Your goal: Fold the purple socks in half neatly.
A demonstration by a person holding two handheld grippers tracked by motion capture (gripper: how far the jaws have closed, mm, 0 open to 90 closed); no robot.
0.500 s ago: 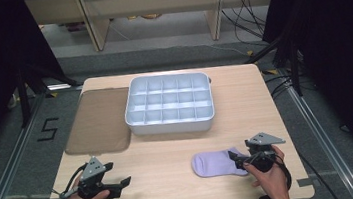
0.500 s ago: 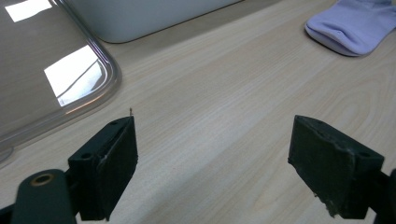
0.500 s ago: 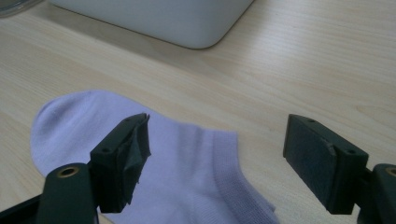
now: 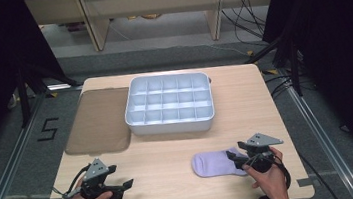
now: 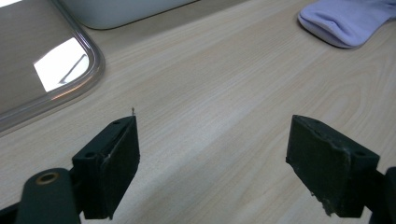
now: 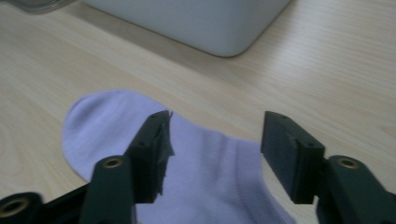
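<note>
Barely anything has shifted since half a second back: the right gripper [image 4: 238,159] sits at the sock's [image 4: 215,164] cuff end just as it did, and the left gripper [image 4: 119,187] is parked in the same near-left spot. The sock hasn't budged either.

So the step in hand looks like grabbing that lilac sock. In the right gripper view the jaws stand apart and hover right over the sock [image 6: 205,158], one on each side of the fabric, not pinching it yet. The sock lies flat on the table [image 4: 171,155], near-right, toe pointing left, well short of the white divided tray [image 4: 169,104].

The left gripper's jaws are spread wide with only bare wood between them; its own view catches the sock's toe [image 5: 345,21] far off to the right.

Next move, I'd guess: drop the right jaws the last bit so the lower pad gets under or onto the cloth, then close. It's floppy, so a shallow pinch could slip or just bunch up one layer. After that it probably heads to the tray.

Count: one sock, one tray with fifteen compartments (three rows of five), one brownish see-through lid [image 4: 97,121] lying flat left of the tray, two grippers.
</note>
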